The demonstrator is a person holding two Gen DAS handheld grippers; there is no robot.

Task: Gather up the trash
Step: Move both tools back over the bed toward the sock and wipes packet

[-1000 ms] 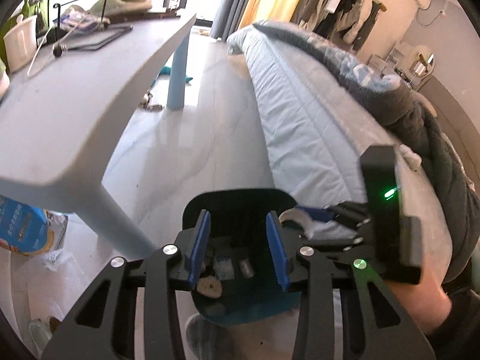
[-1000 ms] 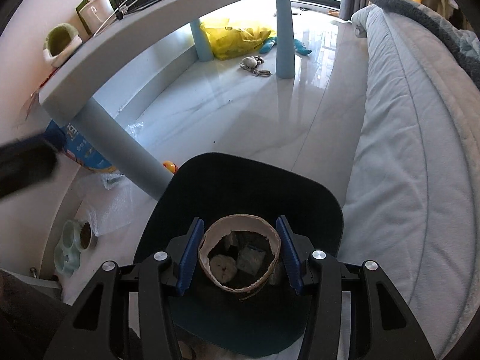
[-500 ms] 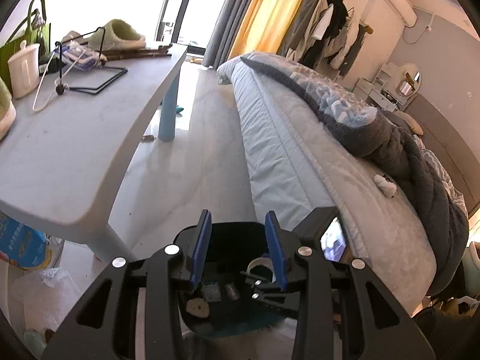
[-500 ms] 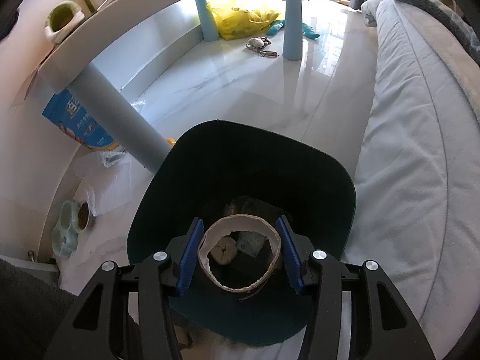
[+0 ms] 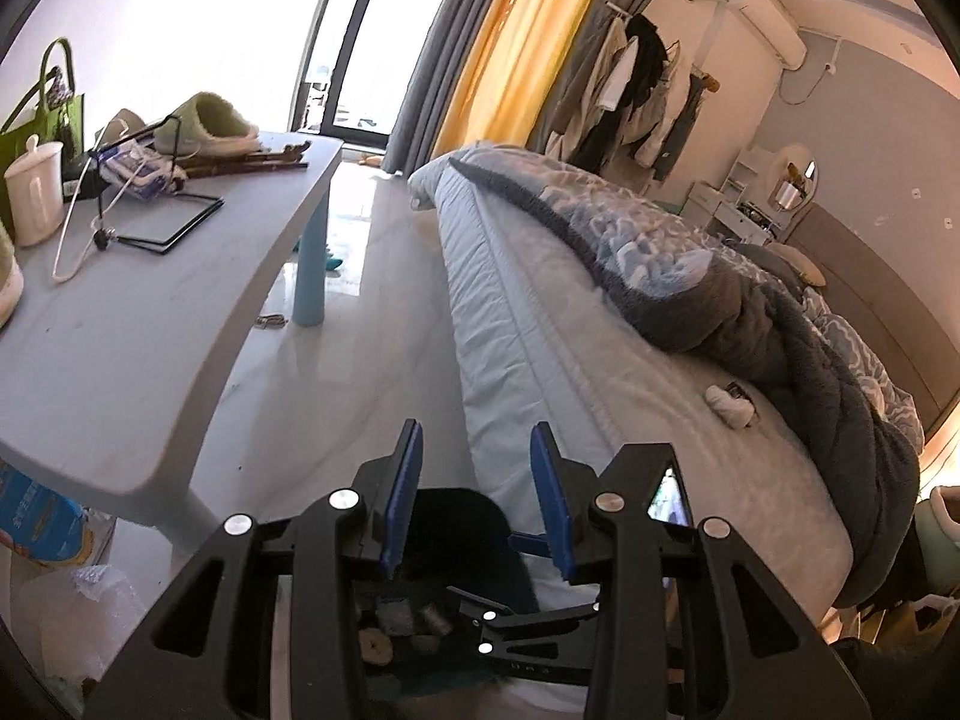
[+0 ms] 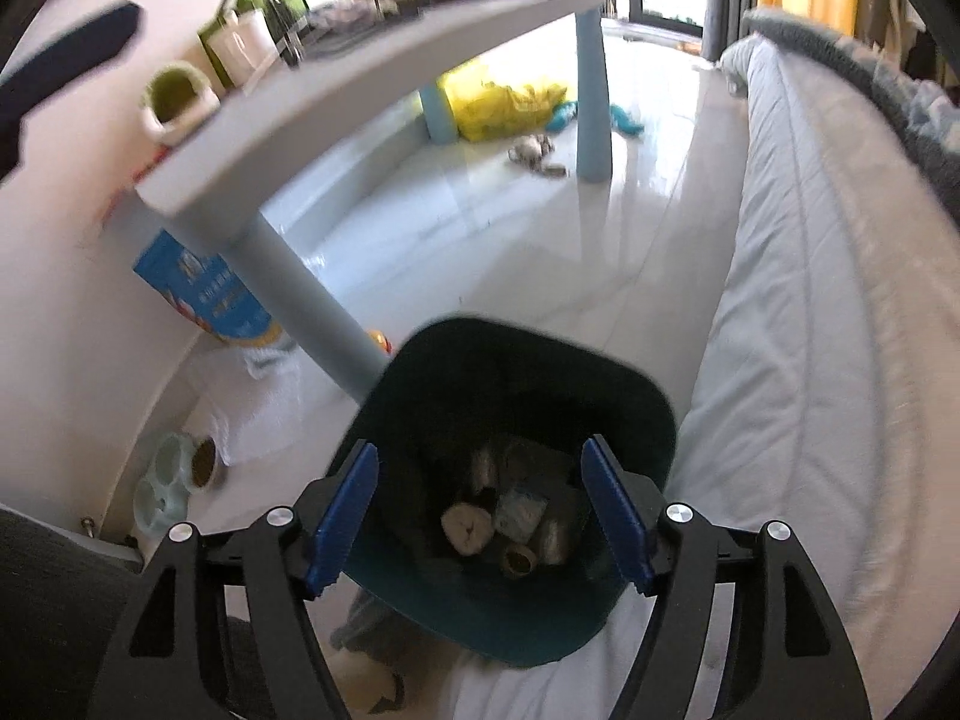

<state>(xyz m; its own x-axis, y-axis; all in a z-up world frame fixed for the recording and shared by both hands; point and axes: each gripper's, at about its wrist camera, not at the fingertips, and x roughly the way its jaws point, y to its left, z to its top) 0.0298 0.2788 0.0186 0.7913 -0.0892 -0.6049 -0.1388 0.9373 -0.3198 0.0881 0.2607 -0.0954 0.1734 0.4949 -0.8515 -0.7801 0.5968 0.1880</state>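
A dark teal plastic trash bin stands on the floor between the pale blue bed and the grey desk, with cardboard tubes and crumpled scraps lying inside it. The right gripper hangs just above its mouth, blue-padded fingers spread wide and empty. The left gripper, higher up, also has its fingers apart, holding nothing.

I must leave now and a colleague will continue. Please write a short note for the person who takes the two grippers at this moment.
Right gripper: open, empty, above the dark trash bin.
Left gripper: open, empty, raised, pointing along the bed.
Bin stands on the floor between bed and table. Inside lie a cardboard roll and other scraps.
Done: the roll is in the bin.
Possibly left: the small white crumpled item on the bed; the yellow bag under the table.
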